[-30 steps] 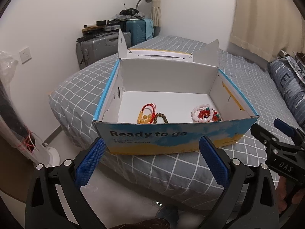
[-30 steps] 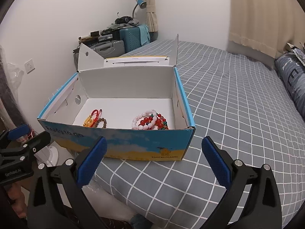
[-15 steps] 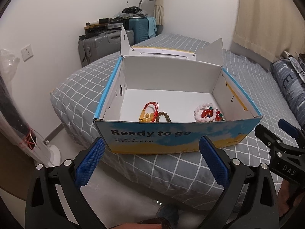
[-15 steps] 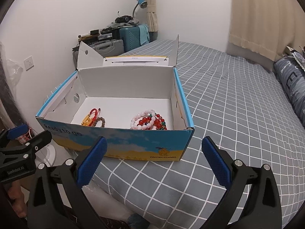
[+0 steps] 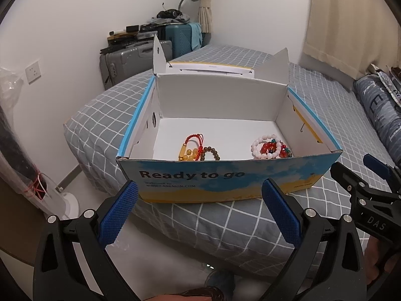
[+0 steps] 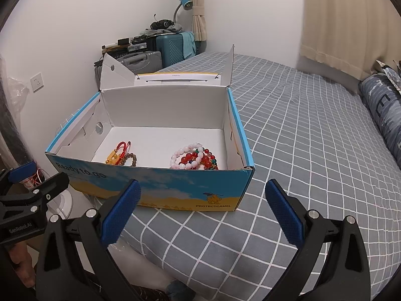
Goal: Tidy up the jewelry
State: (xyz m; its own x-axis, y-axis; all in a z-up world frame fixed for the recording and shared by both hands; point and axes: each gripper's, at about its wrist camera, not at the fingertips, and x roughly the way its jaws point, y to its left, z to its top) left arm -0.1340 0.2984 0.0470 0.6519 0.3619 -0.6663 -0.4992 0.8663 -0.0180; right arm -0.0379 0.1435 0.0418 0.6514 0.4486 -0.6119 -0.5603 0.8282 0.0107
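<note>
An open blue-and-yellow cardboard box [image 5: 225, 175] [image 6: 150, 185] stands on the bed corner. Inside lie a red-corded bracelet with yellow beads and a brown bead bracelet [image 5: 198, 149] [image 6: 121, 156] at the left, and a pile of pink, red and green bead bracelets [image 5: 270, 148] [image 6: 194, 159] at the right. My left gripper [image 5: 200, 210] is open and empty, held in front of the box. My right gripper [image 6: 203, 210] is open and empty, also in front of the box. Each gripper shows at the edge of the other's view.
The bed [image 6: 313, 138] has a grey checked cover. Suitcases [image 5: 135, 60] with clutter and a blue lamp stand by the far wall. A pillow [image 6: 383, 105] lies at the right. Curtains hang at the back right. A wrapped item [image 5: 22, 165] stands at the left by the floor.
Both grippers have backed off and risen slightly, so the box sits a little lower and more of its inside shows. Jaws stay open. The jewelry has not moved.
</note>
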